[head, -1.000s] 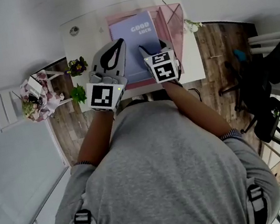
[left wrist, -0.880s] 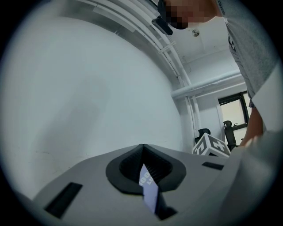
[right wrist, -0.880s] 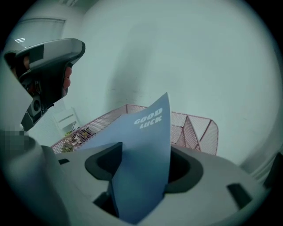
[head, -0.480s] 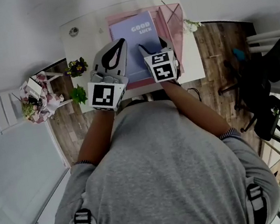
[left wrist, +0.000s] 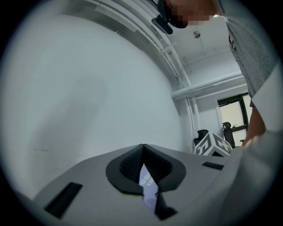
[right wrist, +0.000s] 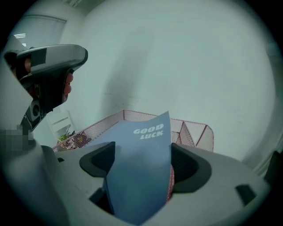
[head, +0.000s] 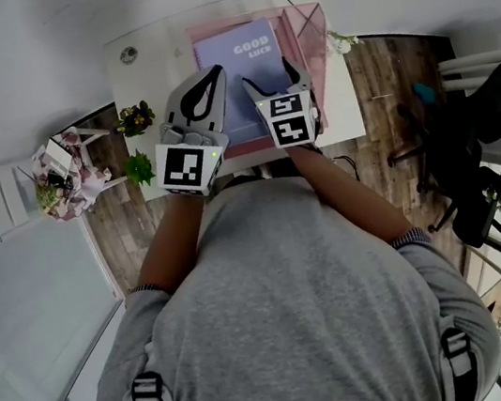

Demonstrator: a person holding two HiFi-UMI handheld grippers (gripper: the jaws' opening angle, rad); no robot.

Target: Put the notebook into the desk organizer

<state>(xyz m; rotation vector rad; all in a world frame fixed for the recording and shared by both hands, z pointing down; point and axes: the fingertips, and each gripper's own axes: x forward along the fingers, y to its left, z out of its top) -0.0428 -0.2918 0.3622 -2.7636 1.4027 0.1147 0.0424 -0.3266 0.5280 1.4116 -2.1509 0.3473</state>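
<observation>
Notebook (right wrist: 141, 176): dull lavender-blue cover with white "GOOD LUCK" lettering. Desk organizer (right wrist: 196, 132): pink wire mesh. Desk (head: 152, 64): white. Left gripper (head: 213, 74) and right gripper (head: 266, 73): pale grey shells, black ribbed pads (right wrist: 99, 161), cubes (head: 183, 168) bearing black-and-white square markers. Floor (head: 131, 224): brown wood planks. Shirt (head: 287, 303): plain grey.

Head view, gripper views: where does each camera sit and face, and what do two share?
Head view: on the head, steeply down at the desk; torso, arms show.
Left gripper view: on the left hand-held gripper, toward the wall; sleeve shows.
Right gripper view: on the right hand-held gripper, facing the notebook between its just-opening jaws.
All share the notebook.
</observation>
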